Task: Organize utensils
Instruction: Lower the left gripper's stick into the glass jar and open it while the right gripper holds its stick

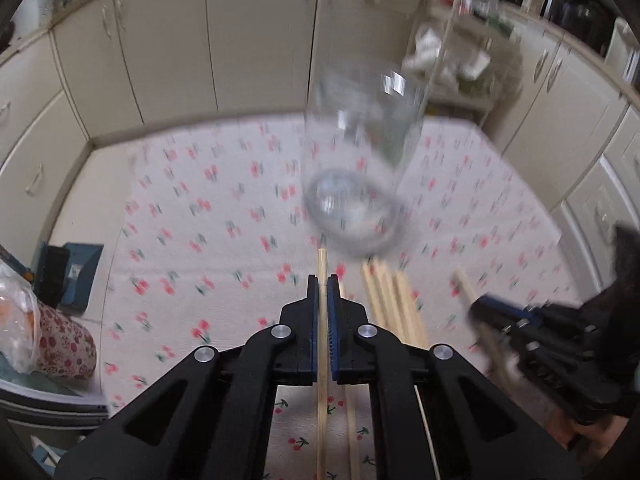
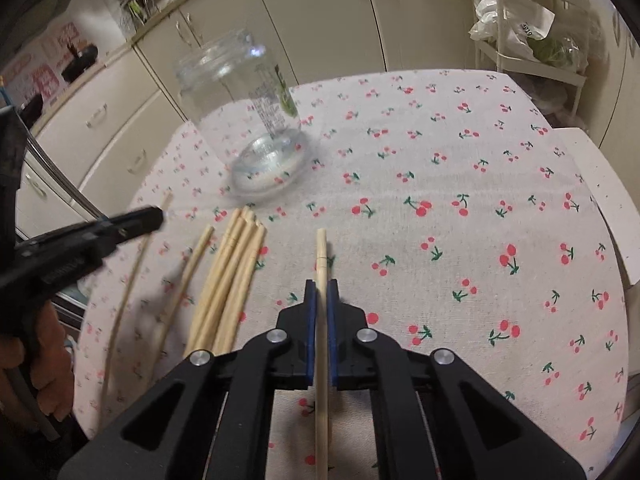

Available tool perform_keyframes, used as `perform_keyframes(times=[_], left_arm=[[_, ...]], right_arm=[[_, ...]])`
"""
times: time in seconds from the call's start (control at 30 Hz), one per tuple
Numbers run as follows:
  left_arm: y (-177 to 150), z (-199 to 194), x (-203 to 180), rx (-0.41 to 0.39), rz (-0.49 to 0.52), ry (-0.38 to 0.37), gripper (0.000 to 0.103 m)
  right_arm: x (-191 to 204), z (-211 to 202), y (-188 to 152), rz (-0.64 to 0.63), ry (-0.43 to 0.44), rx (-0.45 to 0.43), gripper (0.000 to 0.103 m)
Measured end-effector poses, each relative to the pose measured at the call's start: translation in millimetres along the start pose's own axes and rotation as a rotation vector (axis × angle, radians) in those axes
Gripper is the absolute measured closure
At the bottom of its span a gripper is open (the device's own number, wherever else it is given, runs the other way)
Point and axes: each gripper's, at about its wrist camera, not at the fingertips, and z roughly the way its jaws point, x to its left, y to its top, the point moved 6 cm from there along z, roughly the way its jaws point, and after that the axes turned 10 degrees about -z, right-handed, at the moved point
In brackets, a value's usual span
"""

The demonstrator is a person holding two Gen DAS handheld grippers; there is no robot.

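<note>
My left gripper (image 1: 322, 280) is shut on a wooden chopstick (image 1: 322, 264) that runs lengthwise between its jaws, above the cherry-print tablecloth. My right gripper (image 2: 321, 284) is shut on another chopstick (image 2: 321, 248) in the same way. A clear glass jar (image 2: 248, 120) stands upright on the cloth ahead; it is blurred in the left wrist view (image 1: 356, 176). A bundle of several loose chopsticks (image 2: 232, 276) lies on the cloth between the grippers, also in the left wrist view (image 1: 396, 300). The left gripper shows at the left of the right wrist view (image 2: 156, 214).
The tablecloth (image 2: 460, 200) covers a table with cream cabinets (image 1: 180, 60) behind. A white shelf rack with plastic bags (image 2: 520, 28) stands at the back right. A blue box (image 1: 76, 276) and a red-patterned item (image 1: 68, 344) sit off the table's left edge.
</note>
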Motion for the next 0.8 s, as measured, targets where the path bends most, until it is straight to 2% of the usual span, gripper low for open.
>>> perform_keyframes(times=[0.13, 0.23, 0.43, 0.6, 0.8], left_arm=[[33.7, -40.2, -6.2, -0.127, -0.029, -0.038, 0.099], [64.9, -68.3, -13.6, -0.251, -0.061, -0.096, 0.099], [124.9, -104.1, -24.0, -0.477, -0.13, -0.191, 0.099], [167.4, -101.1, -29.8, -0.604, -0.19, -0.214, 0.099], [197.6, -63.0, -39.8, -0.707, -0.209, -0.155, 0.099]], right_arm=[[-0.4, -6.7, 4.2, 0.026, 0.036, -0.03, 0.097], [-0.7, -9.4, 5.1, 0.043, 0.054, -0.046, 0.097], [-4.6, -10.9, 5.0, 0.062, 0.065, -0.058, 0.097], [-8.5, -7.7, 3.4, 0.082, 0.072, -0.06, 0.097], [-14.3, -6.8, 3.5, 0.101, 0.073, -0.076, 0.097]])
